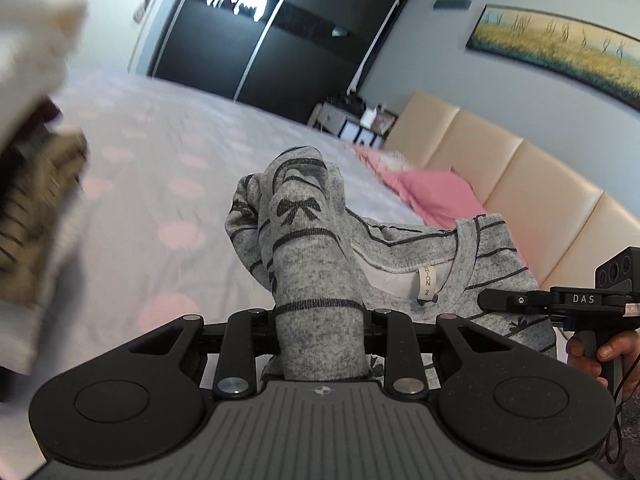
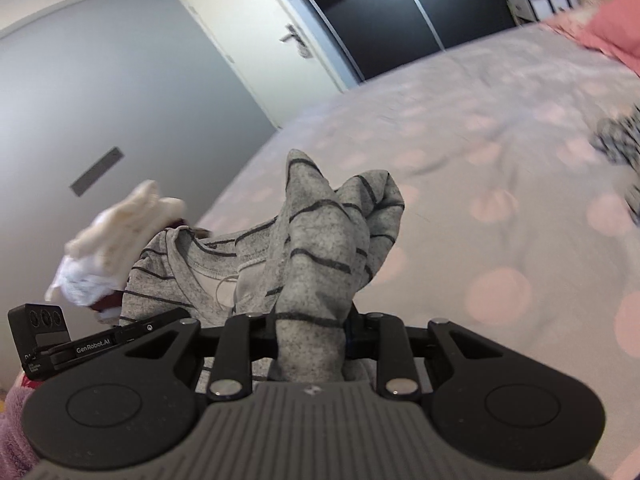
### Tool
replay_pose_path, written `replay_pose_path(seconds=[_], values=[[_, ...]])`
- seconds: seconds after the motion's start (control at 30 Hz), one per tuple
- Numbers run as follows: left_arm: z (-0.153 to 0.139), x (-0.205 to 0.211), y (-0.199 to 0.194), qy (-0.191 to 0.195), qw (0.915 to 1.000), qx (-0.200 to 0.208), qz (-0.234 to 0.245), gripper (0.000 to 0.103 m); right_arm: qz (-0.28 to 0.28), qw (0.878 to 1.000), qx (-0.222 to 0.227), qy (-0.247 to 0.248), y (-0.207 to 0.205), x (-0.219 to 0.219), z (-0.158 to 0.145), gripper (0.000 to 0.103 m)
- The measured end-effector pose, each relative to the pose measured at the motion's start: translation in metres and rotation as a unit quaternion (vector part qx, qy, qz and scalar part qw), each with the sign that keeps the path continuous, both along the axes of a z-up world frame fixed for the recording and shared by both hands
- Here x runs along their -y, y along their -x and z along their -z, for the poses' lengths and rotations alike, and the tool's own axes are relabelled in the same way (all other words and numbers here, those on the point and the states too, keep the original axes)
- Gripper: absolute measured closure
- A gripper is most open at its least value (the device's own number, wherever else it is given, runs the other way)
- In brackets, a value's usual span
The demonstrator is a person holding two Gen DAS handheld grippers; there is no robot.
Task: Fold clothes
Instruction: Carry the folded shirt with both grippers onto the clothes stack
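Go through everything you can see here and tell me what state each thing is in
left gripper: shut on the grey top
right gripper: shut on the grey top
grey top: unfolded, held up by both grippers, neckline open
door: closed
pink pillow: lying on the bed by the headboard

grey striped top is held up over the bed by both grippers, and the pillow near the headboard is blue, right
Not quite. The pillow near the headboard is pink, not blue, as the left wrist view shows. The rest holds: both the left gripper and right gripper have jaws closed on the grey striped top over the bed.
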State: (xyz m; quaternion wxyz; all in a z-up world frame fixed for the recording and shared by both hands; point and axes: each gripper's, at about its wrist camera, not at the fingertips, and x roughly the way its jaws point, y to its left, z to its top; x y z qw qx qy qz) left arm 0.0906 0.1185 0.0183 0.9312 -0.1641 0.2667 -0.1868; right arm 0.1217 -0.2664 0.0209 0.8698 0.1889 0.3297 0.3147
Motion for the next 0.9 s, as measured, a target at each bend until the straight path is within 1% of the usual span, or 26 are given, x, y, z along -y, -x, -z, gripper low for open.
replay_pose_path(seconds=[0.13, 0.3, 0.4, 0.5, 0.6, 0.7, 0.77, 0.9], values=[[-0.044, -0.023, 0.023, -0.01, 0.9994, 0.029, -0.014, 0.079, -0.023, 0.999, 0.022, -0.014, 0.01, -0.03, -0.038, 0.075], [-0.107, -0.066, 0.049, -0.024, 0.9972, 0.059, -0.039, 0.079, -0.054, 0.997, 0.047, -0.04, 0.021, -0.073, -0.09, 0.075], [-0.142, -0.098, 0.062, -0.033, 0.9954, 0.069, -0.058, 0.079, -0.079, 0.993, 0.063, -0.06, 0.025, -0.107, -0.121, 0.075], [-0.176, -0.128, 0.071, -0.041, 0.9931, 0.073, -0.082, 0.079, -0.101, 0.989, 0.066, -0.084, 0.024, -0.145, -0.149, 0.075], [-0.206, -0.154, 0.077, -0.059, 0.9889, 0.082, -0.108, 0.079, -0.121, 0.985, 0.068, -0.107, 0.021, -0.185, -0.176, 0.075], [-0.231, -0.178, 0.077, -0.07, 0.9846, 0.089, -0.133, 0.079, -0.14, 0.98, 0.067, -0.124, 0.014, -0.226, -0.199, 0.075], [-0.242, -0.193, 0.074, -0.078, 0.9815, 0.091, -0.149, 0.079, -0.149, 0.978, 0.06, -0.131, 0.006, -0.252, -0.211, 0.075], [-0.245, -0.219, 0.057, -0.079, 0.9784, 0.077, -0.175, 0.079, -0.165, 0.977, 0.043, -0.131, -0.014, -0.302, -0.23, 0.075]])
